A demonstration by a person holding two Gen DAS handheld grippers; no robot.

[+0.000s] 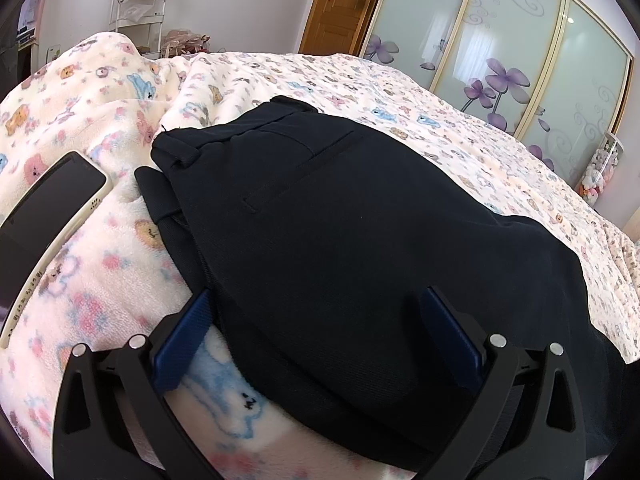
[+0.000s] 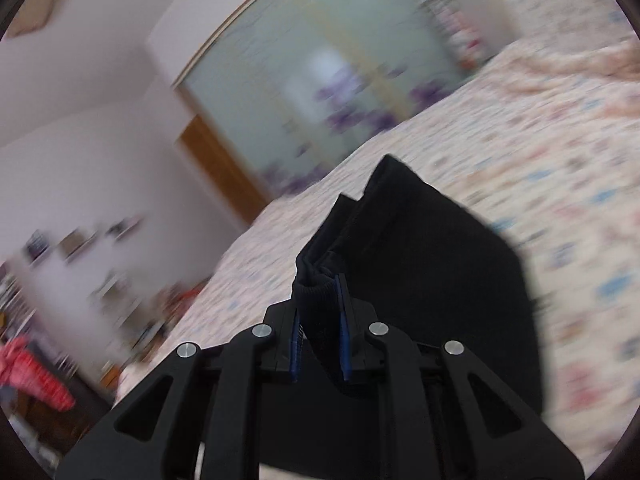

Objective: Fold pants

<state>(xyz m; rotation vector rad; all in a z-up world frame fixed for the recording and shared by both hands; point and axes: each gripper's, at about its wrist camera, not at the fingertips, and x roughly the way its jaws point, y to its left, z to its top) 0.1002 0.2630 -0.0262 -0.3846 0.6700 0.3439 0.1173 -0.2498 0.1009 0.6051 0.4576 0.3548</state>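
Note:
Dark navy pants (image 1: 340, 240) lie on the bed, waistband and back pocket toward the far left. My left gripper (image 1: 320, 332) is open. Its blue pads (image 1: 184, 340) straddle the near edge of the pants, the fabric lying between and over them. In the blurred right wrist view my right gripper (image 2: 320, 316) is shut on a bunched fold of the pants (image 2: 420, 272) and holds it lifted above the bed.
The bed is covered by a cream fleece blanket (image 1: 100, 248) with bear prints. A phone (image 1: 44, 220) lies on the blanket left of the pants. A wardrobe with flowered glass doors (image 1: 500, 40), a wooden door (image 1: 340, 4) and a white shelf (image 1: 140, 4) stand beyond.

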